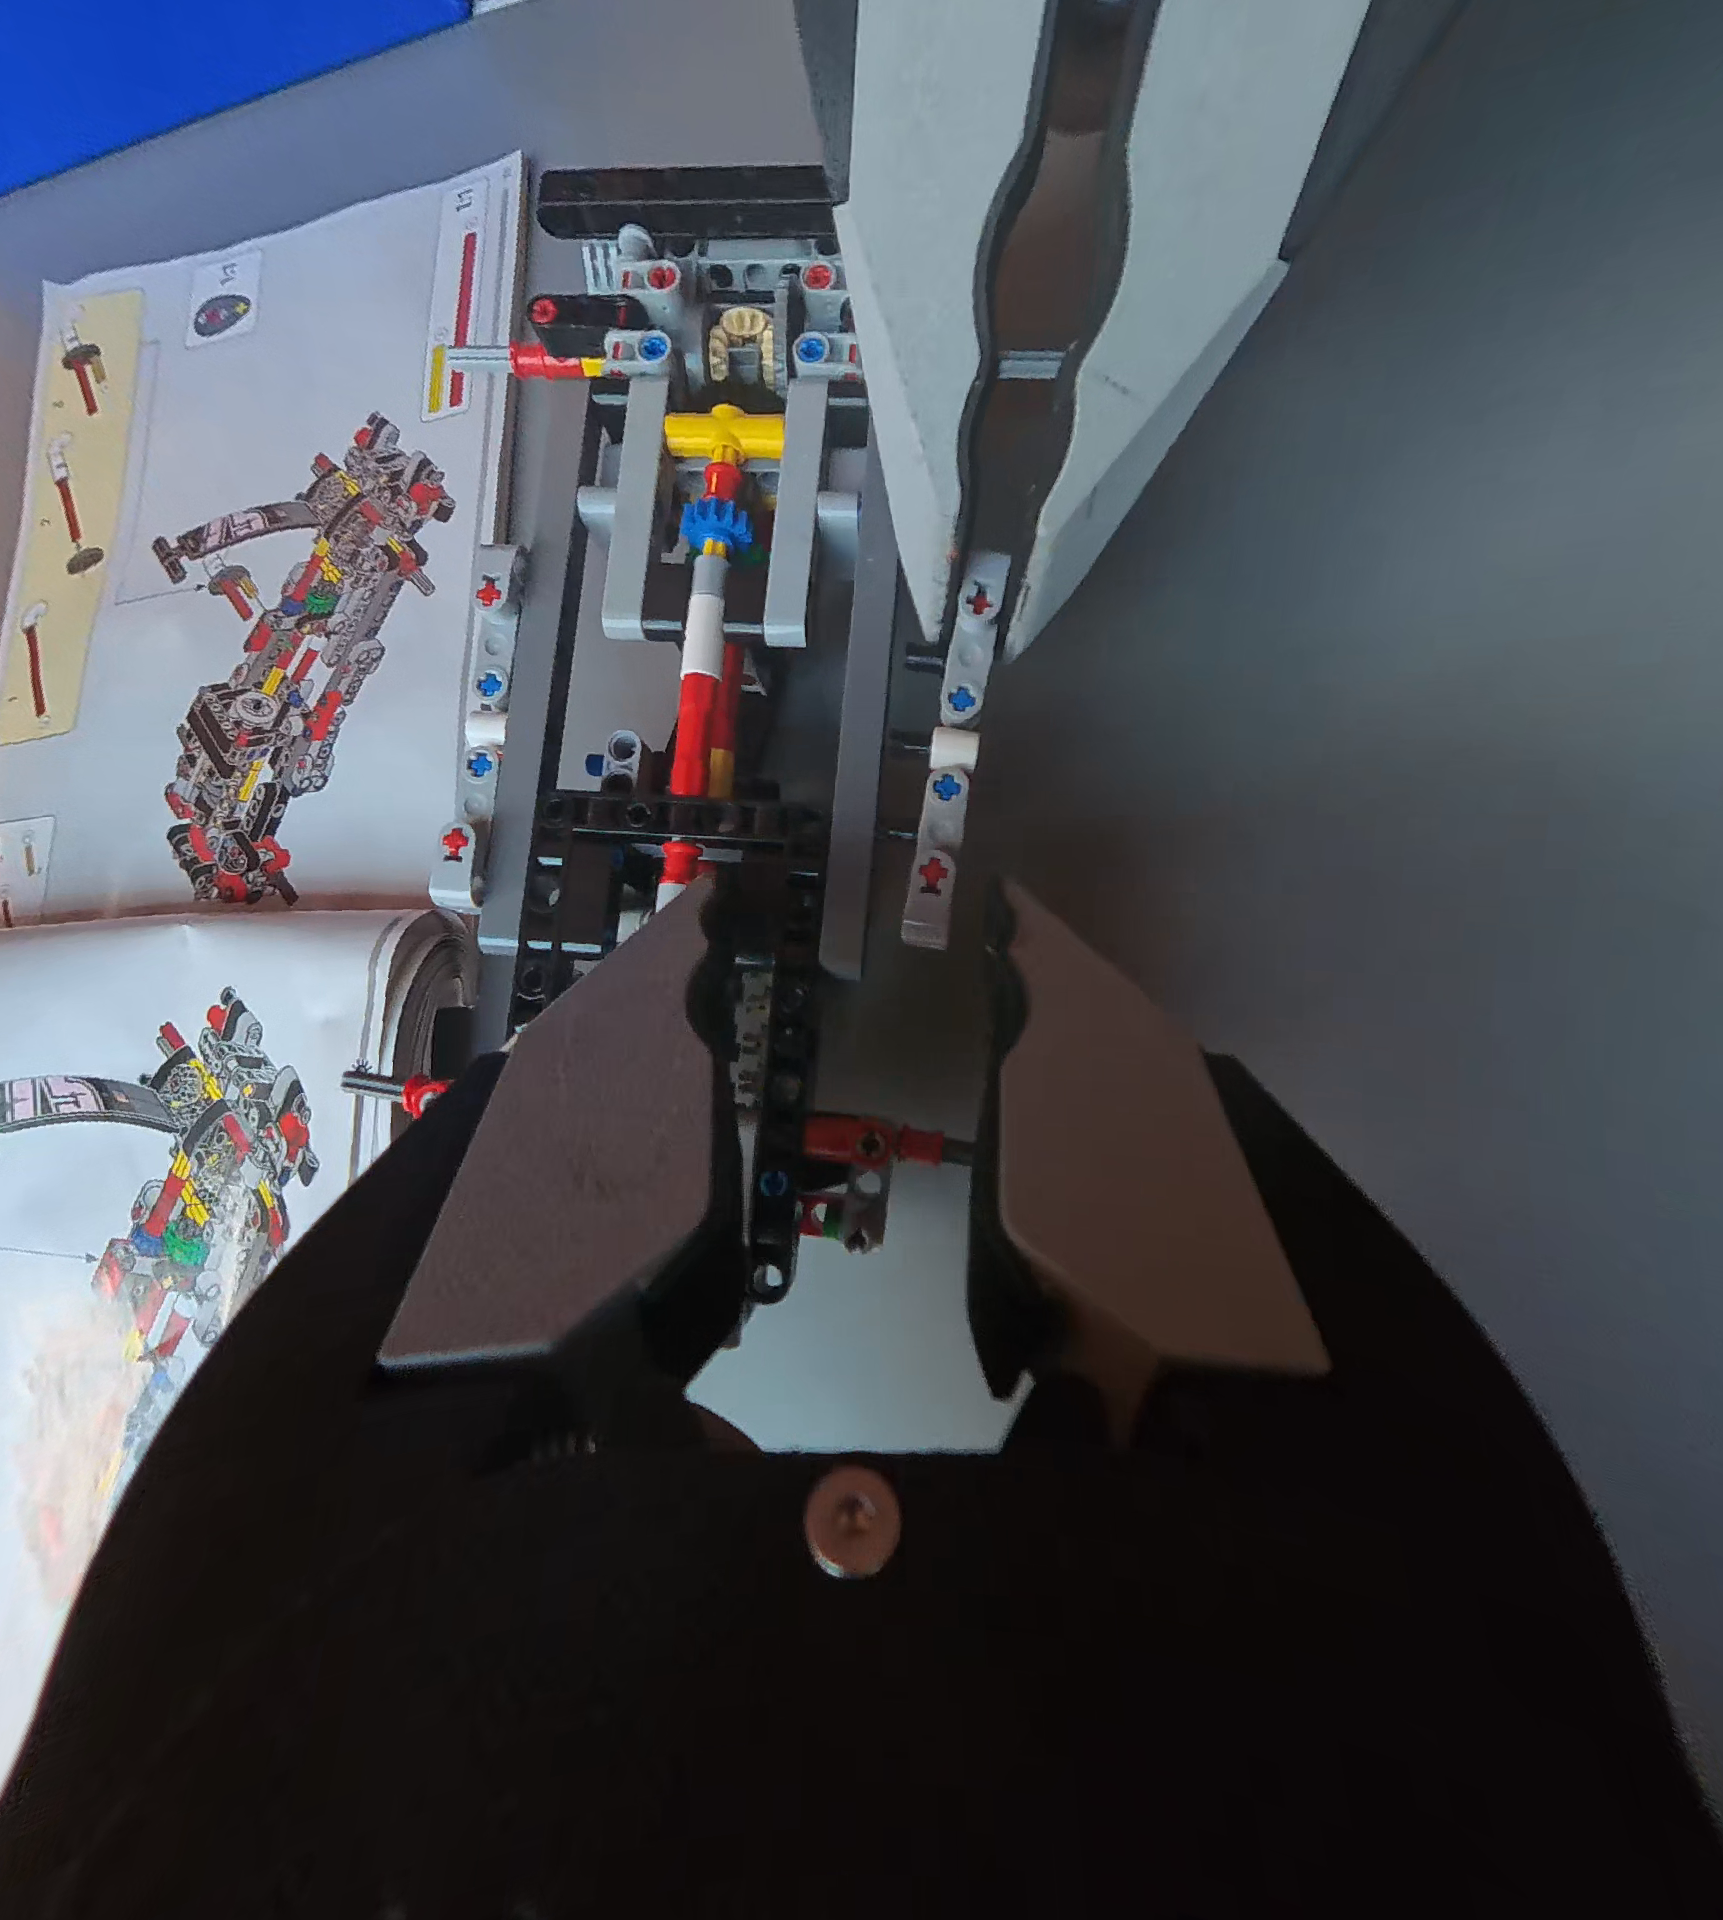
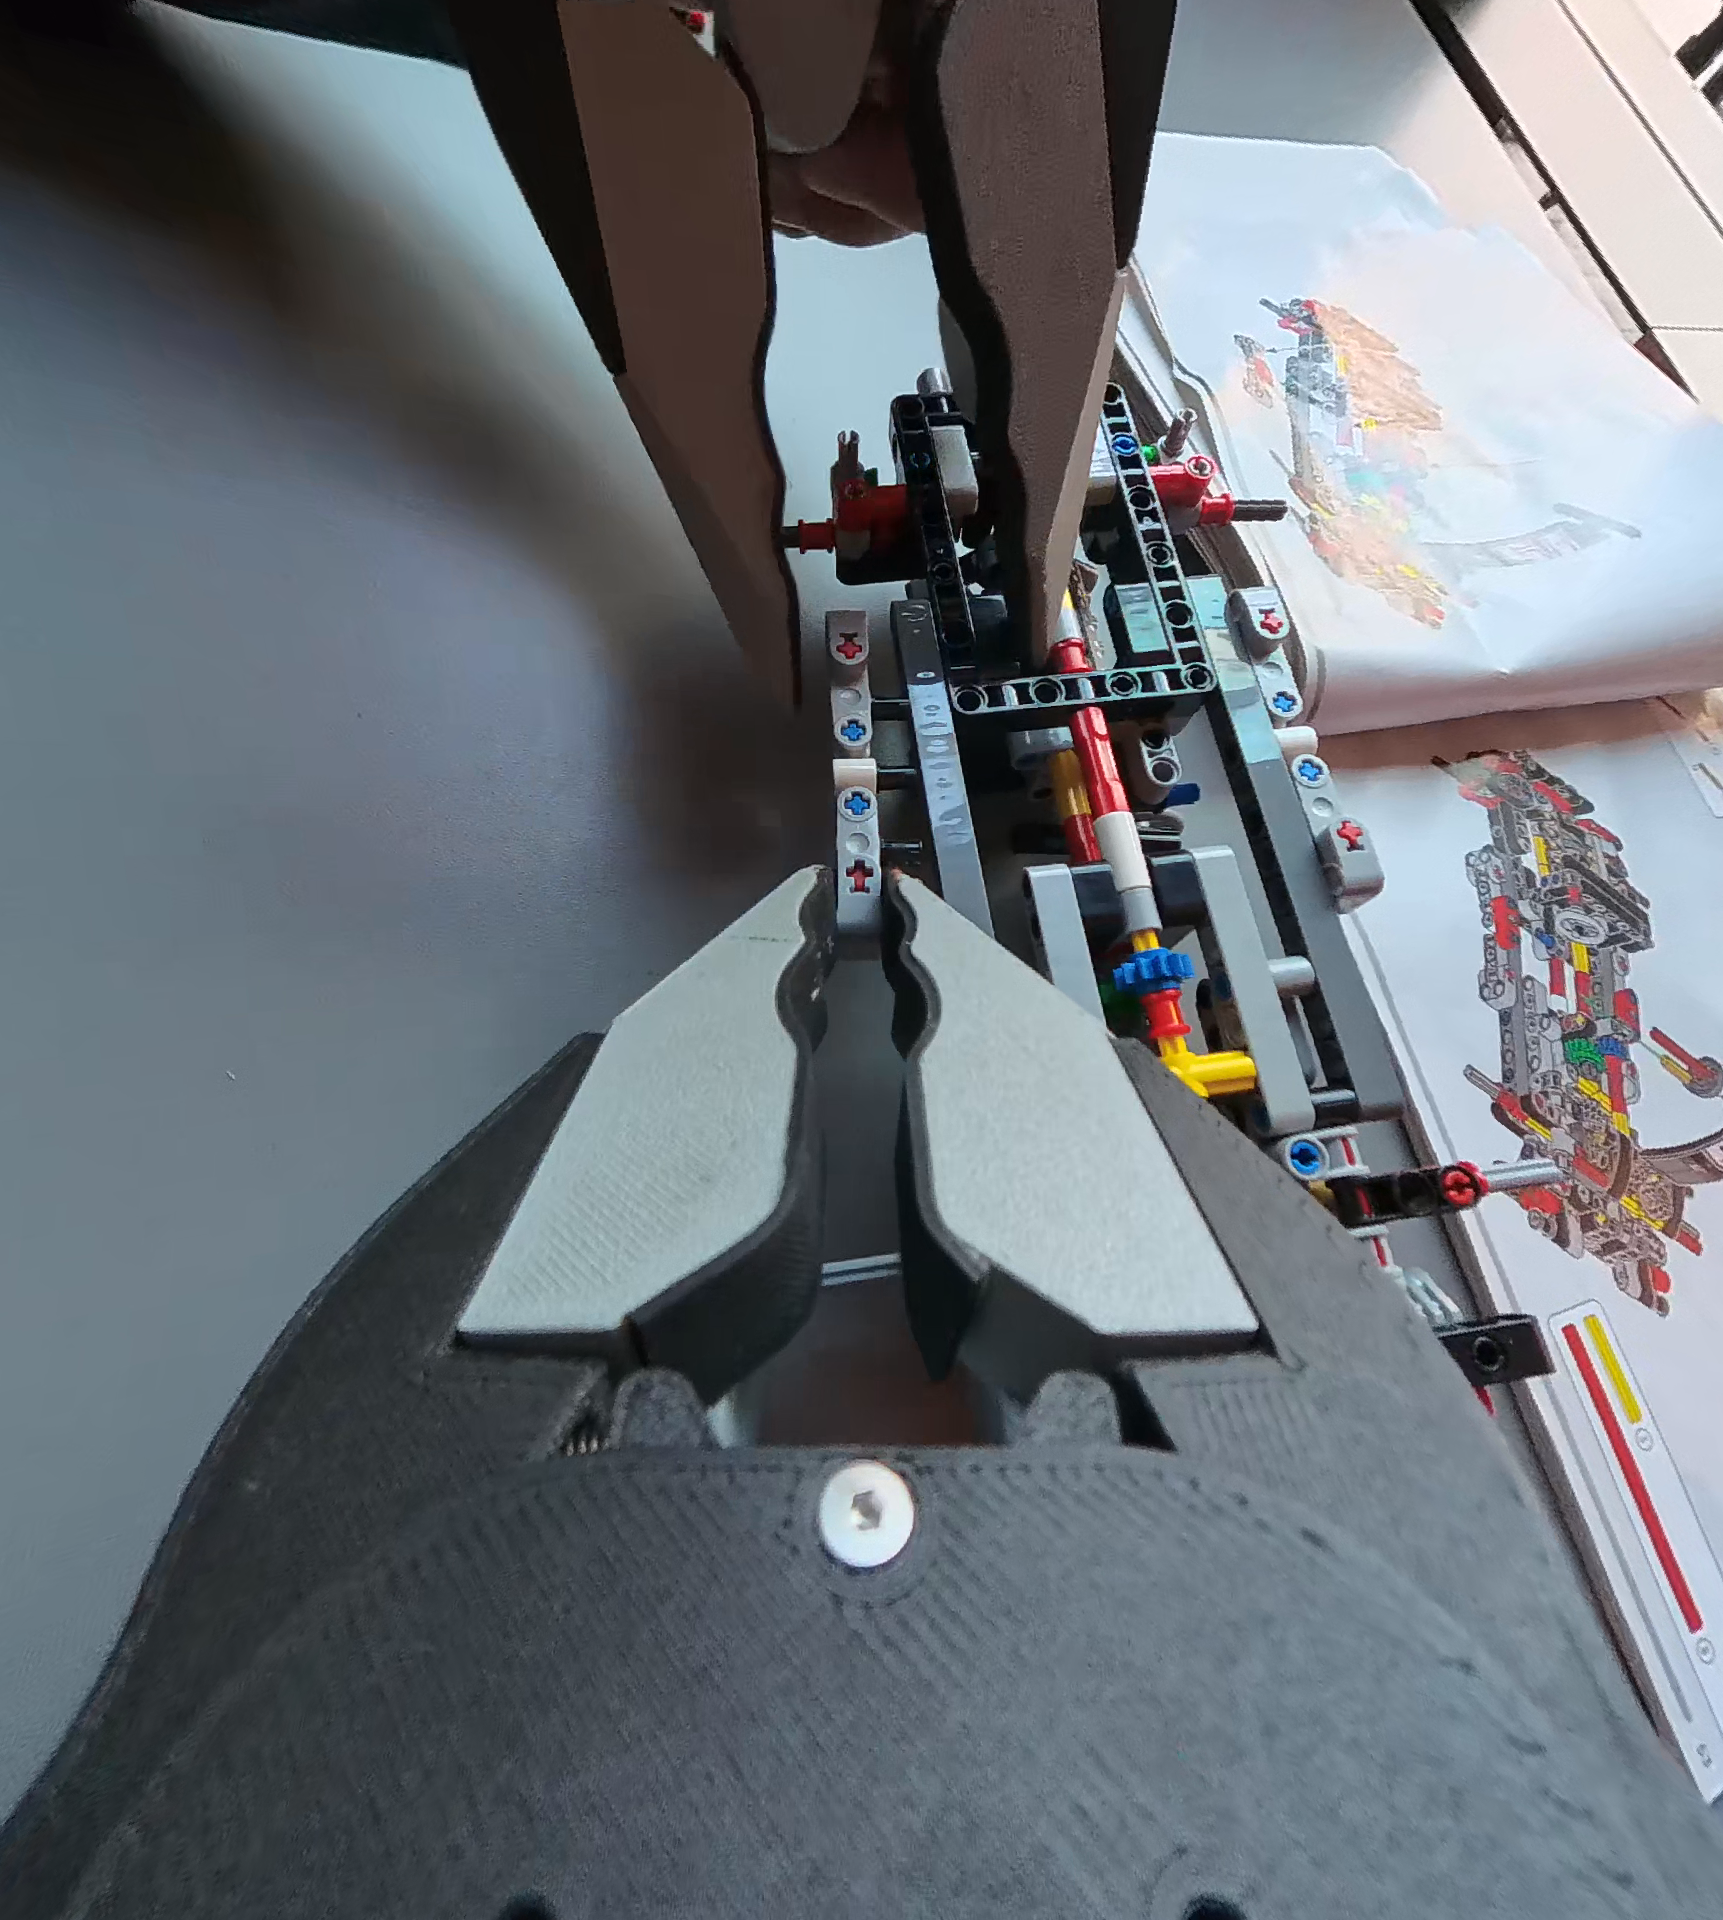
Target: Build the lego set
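My right hand-held gripper (image 2: 859,883), frame centre, pinches a light grey side link (image 2: 858,847) on the brick chassis (image 2: 1127,790), pads tight on it. Left hand-held gripper (image 1: 852,894) spread wide over chassis' far end, holding nothing. Chassis sits mid-bench (image 2: 265,623), instruction booklet (image 2: 1615,987) at right of frame.

The near end of the brick-built chassis (image 2: 1127,790) is hidden behind the right gripper (image 2: 857,883); the instruction booklet (image 1: 244,582) is cut off at the edge
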Tool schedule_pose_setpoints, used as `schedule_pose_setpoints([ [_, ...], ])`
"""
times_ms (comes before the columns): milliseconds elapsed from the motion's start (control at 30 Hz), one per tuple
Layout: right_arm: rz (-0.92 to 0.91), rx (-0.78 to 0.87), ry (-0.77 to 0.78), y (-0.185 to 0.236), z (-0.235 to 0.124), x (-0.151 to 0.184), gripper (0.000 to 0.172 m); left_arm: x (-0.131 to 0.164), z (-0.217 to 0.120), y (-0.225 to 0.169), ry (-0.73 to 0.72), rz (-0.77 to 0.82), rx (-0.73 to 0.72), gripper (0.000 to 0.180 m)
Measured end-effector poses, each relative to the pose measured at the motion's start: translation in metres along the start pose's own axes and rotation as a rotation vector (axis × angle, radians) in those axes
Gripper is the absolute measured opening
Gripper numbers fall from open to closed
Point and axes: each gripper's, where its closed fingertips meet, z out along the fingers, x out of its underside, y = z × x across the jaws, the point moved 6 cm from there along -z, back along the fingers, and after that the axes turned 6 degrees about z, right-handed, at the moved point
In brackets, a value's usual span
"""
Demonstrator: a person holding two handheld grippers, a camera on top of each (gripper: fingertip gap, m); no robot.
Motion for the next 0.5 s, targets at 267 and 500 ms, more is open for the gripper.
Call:
schedule_pose_setpoints([
  [267,-0.007,0.029,0.029,-0.0040,0.0022,0.0004,0.006,0.0000,0.0022,0.0022,0.042,0.002,0.025,0.050],
  [500,0.012,0.042,0.039,-0.0070,0.0024,0.0008,0.006,-0.0022,0.0063,0.0075,0.074,-0.007,0.001,0.050],
])
